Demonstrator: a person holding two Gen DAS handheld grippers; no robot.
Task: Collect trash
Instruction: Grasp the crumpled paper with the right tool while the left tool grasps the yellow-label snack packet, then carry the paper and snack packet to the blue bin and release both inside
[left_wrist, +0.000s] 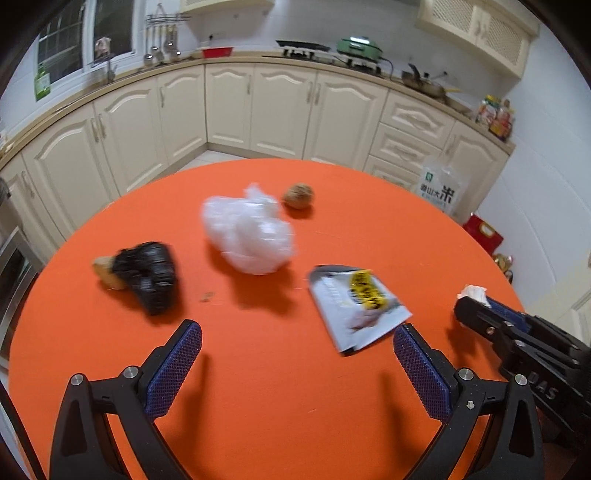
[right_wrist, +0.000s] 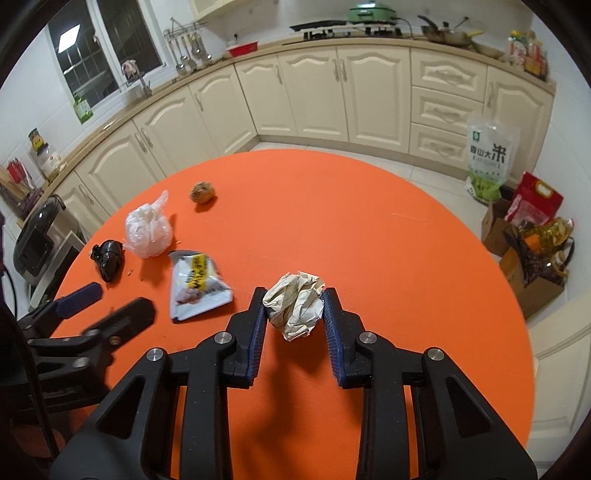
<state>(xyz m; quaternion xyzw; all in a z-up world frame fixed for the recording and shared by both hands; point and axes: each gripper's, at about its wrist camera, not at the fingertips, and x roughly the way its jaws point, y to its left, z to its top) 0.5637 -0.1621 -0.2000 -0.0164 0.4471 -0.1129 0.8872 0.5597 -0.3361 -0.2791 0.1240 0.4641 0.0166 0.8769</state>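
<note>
Already the crumpled paper ball (right_wrist: 295, 305), likely light, soft and best pinched across its middle, sits clamped between the right gripper (right_wrist: 294, 325) pads over the orange table (right_wrist: 369, 229), while the left gripper (left_wrist: 297, 363) gapes wide, the snack wrapper (left_wrist: 356, 306) at its one o'clock.

"DAS" on right gripper (left_wrist: 476, 308) arm

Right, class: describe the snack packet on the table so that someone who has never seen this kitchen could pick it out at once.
Start at the round orange table. Left of the crumpled paper ball in the right gripper lies the snack packet. It alone is flat and printed, silver-white with a yellow label; the white plastic bag and black bag behind it are bunched.
</note>
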